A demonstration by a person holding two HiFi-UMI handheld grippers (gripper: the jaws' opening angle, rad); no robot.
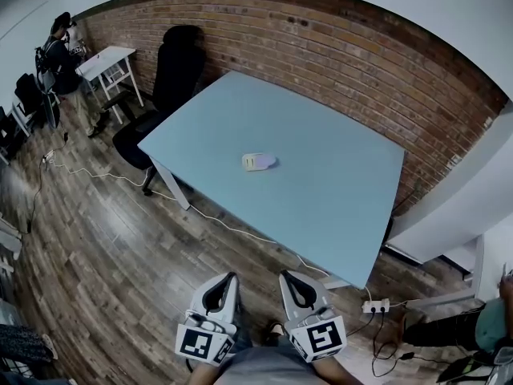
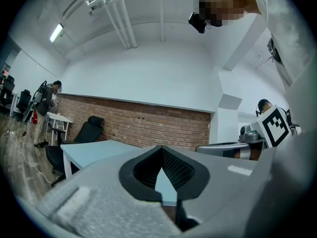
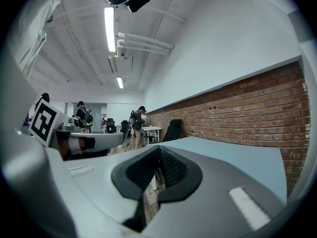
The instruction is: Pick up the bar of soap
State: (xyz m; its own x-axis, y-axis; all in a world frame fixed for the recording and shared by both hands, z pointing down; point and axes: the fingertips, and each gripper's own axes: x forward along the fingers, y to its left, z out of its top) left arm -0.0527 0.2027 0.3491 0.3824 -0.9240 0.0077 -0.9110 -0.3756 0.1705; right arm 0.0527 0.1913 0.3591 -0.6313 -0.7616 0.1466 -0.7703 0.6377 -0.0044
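- Bar of soap (image 1: 258, 161): pale, rounded and smooth-edged. It lies alone near the middle of the table top, well apart from both grippers.
- Table (image 1: 337, 215): flat rectangular top in matte pale blue on white legs, with one long side close to the brick wall.
- Left gripper (image 1: 230, 278): grey moulded shell with black ribbed pads. The jaws are clenched tip to tip with nothing between them. It is held level over the floor, short of the table's near edge.
- Right gripper (image 1: 287, 277): same build, just beside the left one. Its jaws are also pressed together and it holds nothing.
- Marker cubes (image 1: 204, 343): white faces with black square patterns, one at the rear of each gripper.
- Brick wall (image 1: 337, 46): rough red brick with pale mortar lines.
- Office chair (image 1: 172, 79): black, padded and high-backed, at the table's far corner.
- Floor (image 1: 96, 247): dark wood-grain planks.
- Cable (image 1: 232, 227): thin and white, trailing across the floor under the table.
- Power strip (image 1: 375, 305): white, lying on the floor beside the table's near corner.
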